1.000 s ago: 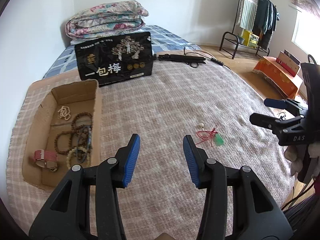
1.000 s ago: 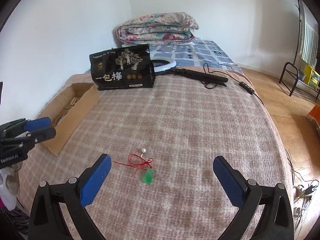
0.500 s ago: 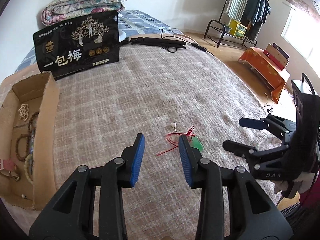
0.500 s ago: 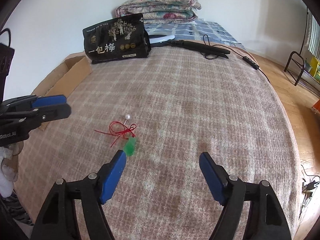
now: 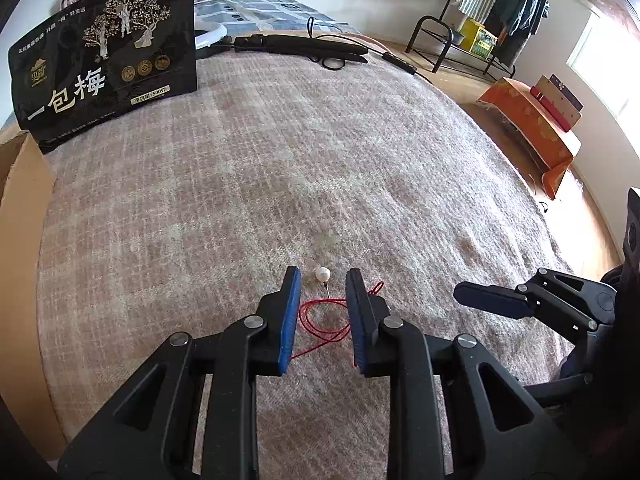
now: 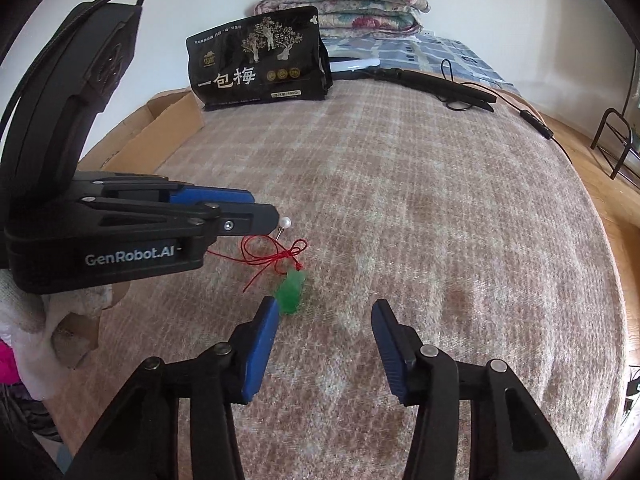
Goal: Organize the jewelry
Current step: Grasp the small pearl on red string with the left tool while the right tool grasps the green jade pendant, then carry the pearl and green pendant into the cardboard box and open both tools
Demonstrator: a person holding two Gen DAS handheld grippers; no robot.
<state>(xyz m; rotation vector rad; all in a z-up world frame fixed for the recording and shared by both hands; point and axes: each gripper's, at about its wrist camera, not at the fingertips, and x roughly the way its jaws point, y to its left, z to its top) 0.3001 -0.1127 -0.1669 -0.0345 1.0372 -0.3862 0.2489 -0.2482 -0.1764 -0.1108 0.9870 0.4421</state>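
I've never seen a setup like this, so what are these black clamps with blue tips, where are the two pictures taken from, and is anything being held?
No robot here: a person holds one hand-held gripper per hand, each carrying a camera looking along its fingers. In the left view, the left gripper is open, lowered around a red cord near a pearl. In the right view, the right gripper is open beside a green pendant on that cord. All lies on a blanket, with a black bag and cardboard box behind. Nothing is held yet.

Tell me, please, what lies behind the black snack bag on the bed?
Behind the black snack bag a folded floral quilt lies on a blue checked sheet. The bag hides the quilt's lower left part.
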